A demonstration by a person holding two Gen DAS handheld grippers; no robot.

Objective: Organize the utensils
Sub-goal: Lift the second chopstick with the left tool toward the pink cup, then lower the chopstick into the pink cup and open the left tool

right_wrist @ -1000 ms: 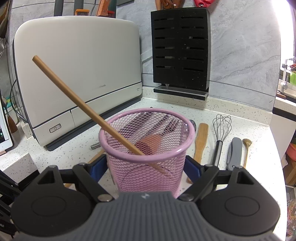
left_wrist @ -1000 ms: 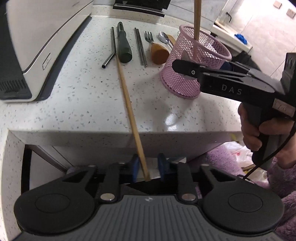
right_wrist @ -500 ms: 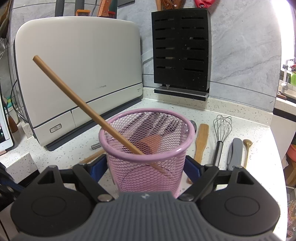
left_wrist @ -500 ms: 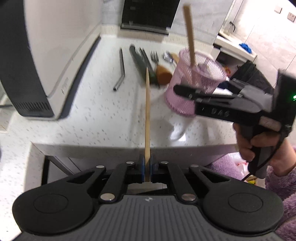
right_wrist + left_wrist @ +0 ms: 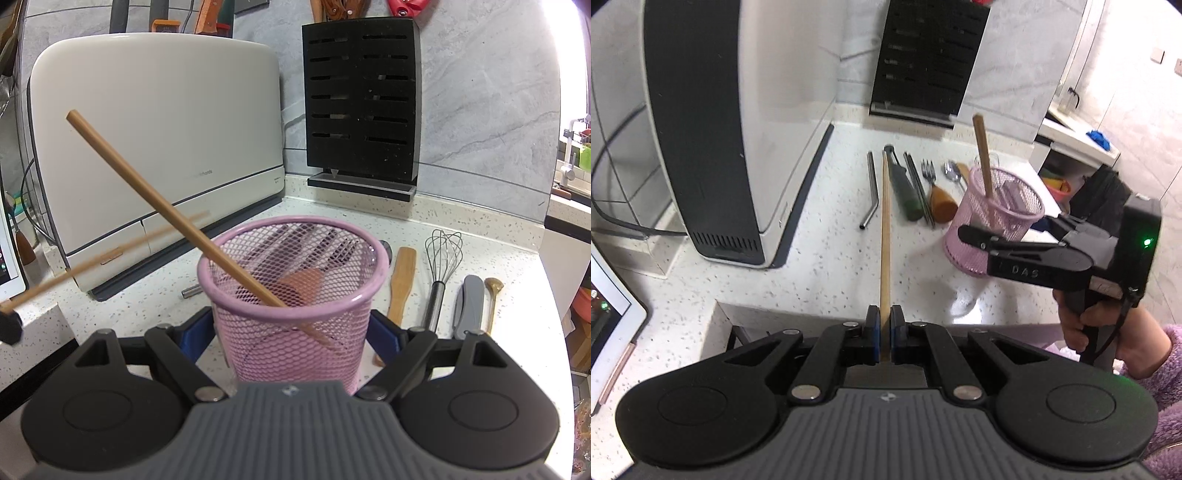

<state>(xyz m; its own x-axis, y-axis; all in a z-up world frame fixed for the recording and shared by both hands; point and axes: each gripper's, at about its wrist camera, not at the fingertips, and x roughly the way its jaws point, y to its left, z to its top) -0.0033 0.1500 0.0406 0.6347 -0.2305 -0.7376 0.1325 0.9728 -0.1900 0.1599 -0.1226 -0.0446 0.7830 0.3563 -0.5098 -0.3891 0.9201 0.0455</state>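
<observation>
- Your left gripper [image 5: 882, 334] pinches the near end of a wooden chopstick [image 5: 885, 236], which points away over the counter [image 5: 820, 266], lifted clear of it.
- Your right gripper [image 5: 291, 332] stands spread around the pink mesh cup [image 5: 291, 295], its blue pads beside the cup's walls; whether they press I cannot tell.
- A second chopstick [image 5: 177, 218] already leans inside the cup.
- Swing the held stick's far tip over the rim, tilt it down, then release only once the tip is inside.
- Hold the cup steady.
- The right gripper's side reads "DAS"; the print on the white appliance [image 5: 155, 147] is too small to read.
</observation>
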